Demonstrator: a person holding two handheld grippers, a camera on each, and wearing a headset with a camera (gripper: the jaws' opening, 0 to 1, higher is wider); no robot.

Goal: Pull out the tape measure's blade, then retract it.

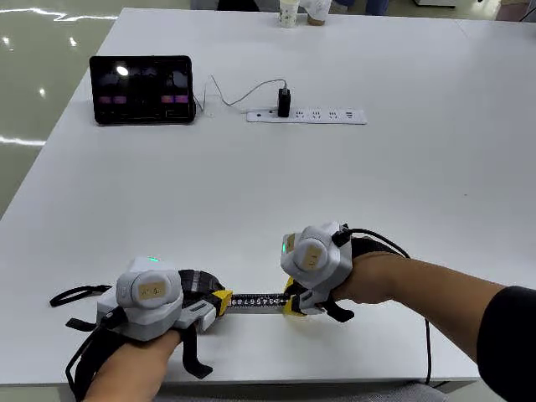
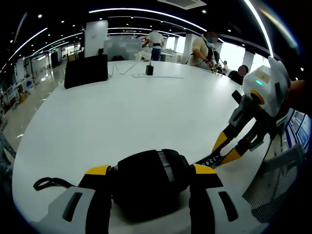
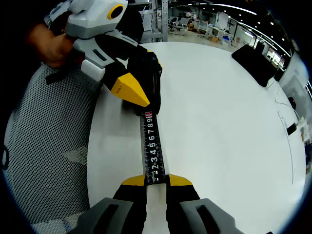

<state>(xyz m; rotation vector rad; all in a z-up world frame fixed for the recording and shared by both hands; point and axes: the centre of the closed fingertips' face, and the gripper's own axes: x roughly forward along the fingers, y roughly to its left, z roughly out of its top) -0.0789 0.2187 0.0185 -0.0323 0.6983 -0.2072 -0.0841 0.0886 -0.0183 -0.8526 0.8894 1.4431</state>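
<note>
Forearms reach in from the near edge of the bench (image 1: pixel 335 184), wrists low, so that the two tools face each other along the blade. We take the tape measure case (image 2: pixel 151 190) as our reference point. The left tongs (image 1: pixel 219 301) are clamped on the case, one yellow-tipped jaw against each side. The case is black and rounded, with a grey band across its middle, and sits on the smooth white bench top. The blade (image 3: pixel 152 146) leaves the case as a short, flat, narrow strip printed with numerals and runs close along the bench. At the blade's end away from the case, the right tongs (image 3: pixel 156 181) are pinched almost fully together on the tip. We see a black strap loop (image 1: pixel 75 295) lying on the side of the case opposite the blade. Well beyond the case stand a dark tablet (image 1: pixel 142 88) and a white power strip (image 1: pixel 310 115) with a black plug seated in it.
</note>
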